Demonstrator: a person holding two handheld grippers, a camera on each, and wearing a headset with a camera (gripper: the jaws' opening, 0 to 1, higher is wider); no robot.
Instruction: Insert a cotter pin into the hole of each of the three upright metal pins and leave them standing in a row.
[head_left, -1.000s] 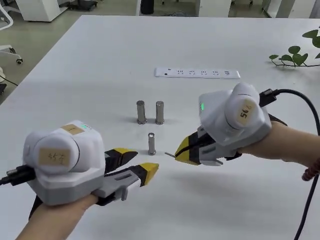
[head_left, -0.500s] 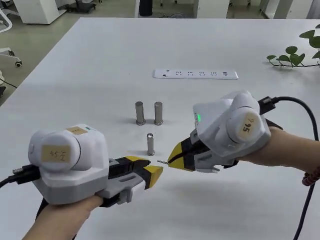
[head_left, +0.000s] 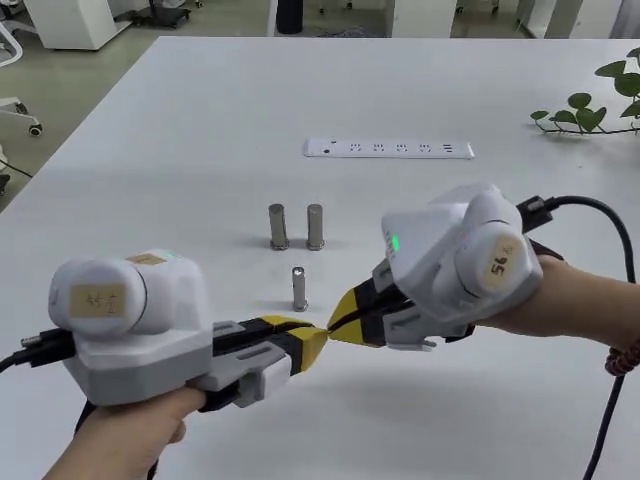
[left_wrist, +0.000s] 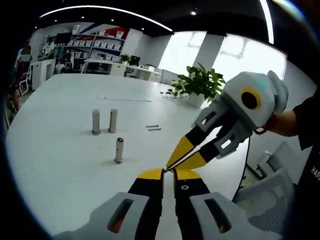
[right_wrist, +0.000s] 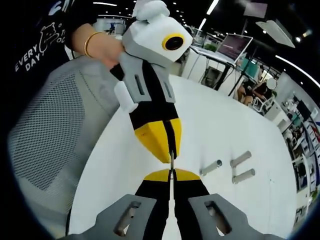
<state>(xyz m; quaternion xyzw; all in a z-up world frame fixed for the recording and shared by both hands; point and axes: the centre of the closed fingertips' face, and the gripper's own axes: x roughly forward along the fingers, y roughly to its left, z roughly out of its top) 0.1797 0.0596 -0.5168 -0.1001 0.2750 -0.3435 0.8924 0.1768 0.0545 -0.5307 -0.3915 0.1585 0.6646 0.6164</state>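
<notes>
Three upright metal pins stand on the white table (head_left: 200, 130): two side by side (head_left: 277, 226) (head_left: 314, 226) and one in front of them (head_left: 298, 288). Below the front pin my left gripper (head_left: 316, 339) and right gripper (head_left: 335, 325) meet tip to tip. A thin cotter pin (right_wrist: 171, 161) bridges the two sets of yellow tips, and both pairs of jaws look shut on it. In the left gripper view the cotter pin (left_wrist: 170, 170) sits at my own tips (left_wrist: 168, 173), and the three pins (left_wrist: 119, 150) stand to the left.
A white power strip (head_left: 388, 149) lies behind the pins. Two loose cotter pins (left_wrist: 153, 127) lie on the table to the right of the back pair. A potted plant (head_left: 590, 110) trails over the far right edge. A black cable (head_left: 610, 300) runs from the right gripper.
The left gripper has moved right and closed its jaws from open. The right gripper has moved left with the cotter pin until the tips meet. The metal pins have stayed put.
</notes>
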